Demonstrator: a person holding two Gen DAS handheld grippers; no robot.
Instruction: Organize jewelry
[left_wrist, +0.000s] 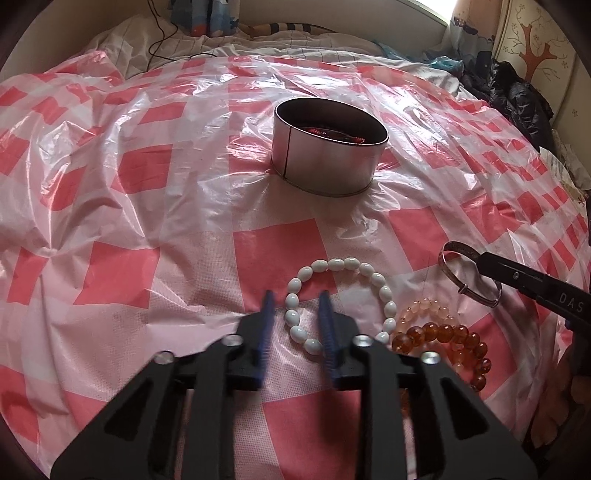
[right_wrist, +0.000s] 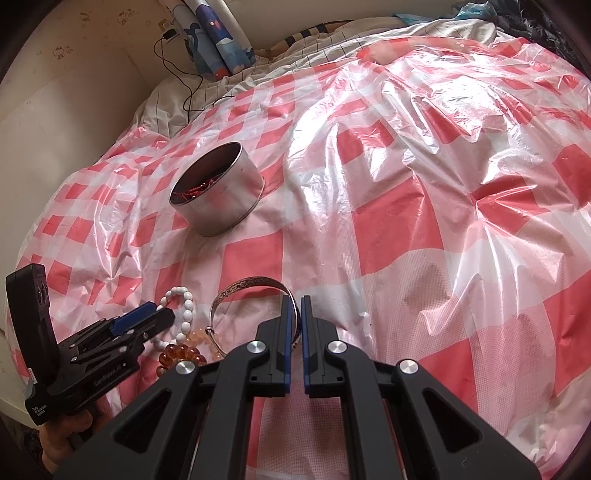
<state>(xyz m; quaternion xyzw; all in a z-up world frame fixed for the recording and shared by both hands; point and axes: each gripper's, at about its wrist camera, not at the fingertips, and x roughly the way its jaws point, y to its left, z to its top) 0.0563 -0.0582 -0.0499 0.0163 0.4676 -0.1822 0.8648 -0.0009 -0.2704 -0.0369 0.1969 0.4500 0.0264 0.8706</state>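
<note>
A round metal tin stands on the red-checked plastic sheet with red jewelry inside; it also shows in the right wrist view. A white bead bracelet lies in front of it. My left gripper is open, its right finger over the bracelet's left side. Amber and pale bead bracelets lie to the right. My right gripper is shut on a silver bangle, also in the left wrist view, held just above the sheet.
The checked plastic sheet covers a soft, wrinkled bed. Rumpled bedding and a black cable lie at the back by the wall. Dark clothing is piled at the far right.
</note>
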